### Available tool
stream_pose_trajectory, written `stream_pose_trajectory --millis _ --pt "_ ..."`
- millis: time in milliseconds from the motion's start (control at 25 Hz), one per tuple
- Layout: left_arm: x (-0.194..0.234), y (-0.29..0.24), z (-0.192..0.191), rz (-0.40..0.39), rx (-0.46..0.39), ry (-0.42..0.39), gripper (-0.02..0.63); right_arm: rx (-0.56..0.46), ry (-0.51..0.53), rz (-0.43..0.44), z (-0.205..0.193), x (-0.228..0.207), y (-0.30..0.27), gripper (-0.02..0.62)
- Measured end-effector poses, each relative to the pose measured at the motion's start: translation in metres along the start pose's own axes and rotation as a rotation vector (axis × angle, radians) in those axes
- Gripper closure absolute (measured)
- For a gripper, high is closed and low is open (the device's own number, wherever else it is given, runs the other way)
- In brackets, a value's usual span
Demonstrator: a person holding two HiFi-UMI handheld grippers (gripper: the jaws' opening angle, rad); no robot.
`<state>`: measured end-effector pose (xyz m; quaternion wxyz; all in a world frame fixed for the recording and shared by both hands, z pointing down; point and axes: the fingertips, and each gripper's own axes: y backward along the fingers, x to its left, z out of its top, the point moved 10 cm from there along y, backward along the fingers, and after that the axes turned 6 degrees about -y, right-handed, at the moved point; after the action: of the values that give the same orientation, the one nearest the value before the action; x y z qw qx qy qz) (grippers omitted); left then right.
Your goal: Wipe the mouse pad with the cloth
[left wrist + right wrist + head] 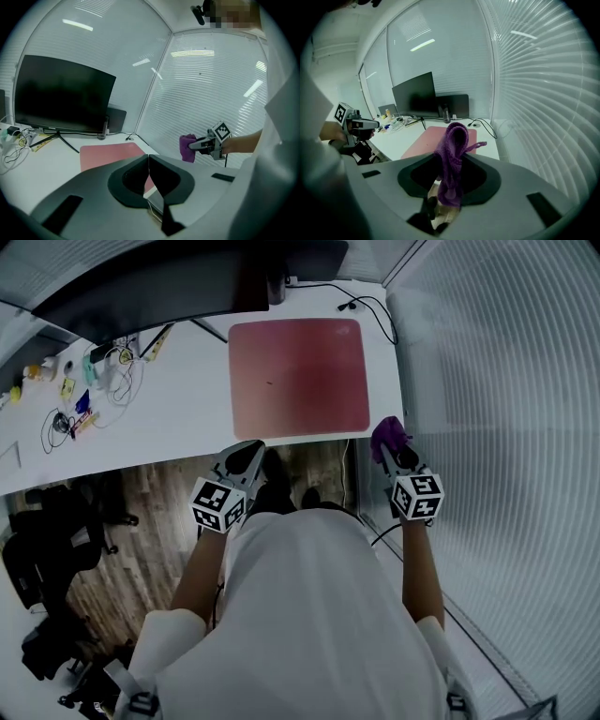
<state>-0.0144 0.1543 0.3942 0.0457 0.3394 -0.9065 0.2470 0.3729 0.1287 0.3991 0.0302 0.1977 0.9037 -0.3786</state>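
Purple knitted cloth (452, 154) hangs bunched between the fingers of the right gripper (394, 452), which are clamped on it. The grasp looks done and the wiping itself has not begun. That gripper hovers just off the near right corner of the pink rectangular mouse pad (298, 378), at the edge of the white worktop (178, 404), and the cloth is not touching the pad. The pad lies flat and bare in front of a black monitor (63, 96). The next move, as I judge it, is to carry the cloth forward and down until it presses on the pad, then sweep across it. The left gripper (247, 456) is held near the pad's near left corner, its fingers shut together on nothing – well placed to steady the pad. Both forearms reach forward from the person's sides, with the grippers pointing towards the worktop.
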Motion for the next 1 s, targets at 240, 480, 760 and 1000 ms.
stream_pose_trajectory --millis 240,480,760,1000 --pt "0.036 -0.023 -0.003 -0.067 0.044 0.013 0.588 0.067 0.003 -0.047 0.002 0.006 -0.034 0.457" --pt "0.054 -0.041 -0.008 -0.150 0.084 0.016 0.588 0.164 0.003 -0.089 -0.005 0.005 -0.060 0.457" --pt "0.058 -0.060 -0.010 -0.172 0.113 0.031 0.588 0.265 -0.006 -0.116 -0.014 -0.014 -0.085 0.457" --pt "0.057 -0.076 -0.018 -0.113 0.130 0.069 0.588 0.367 0.016 -0.086 -0.025 -0.045 -0.116 0.457"
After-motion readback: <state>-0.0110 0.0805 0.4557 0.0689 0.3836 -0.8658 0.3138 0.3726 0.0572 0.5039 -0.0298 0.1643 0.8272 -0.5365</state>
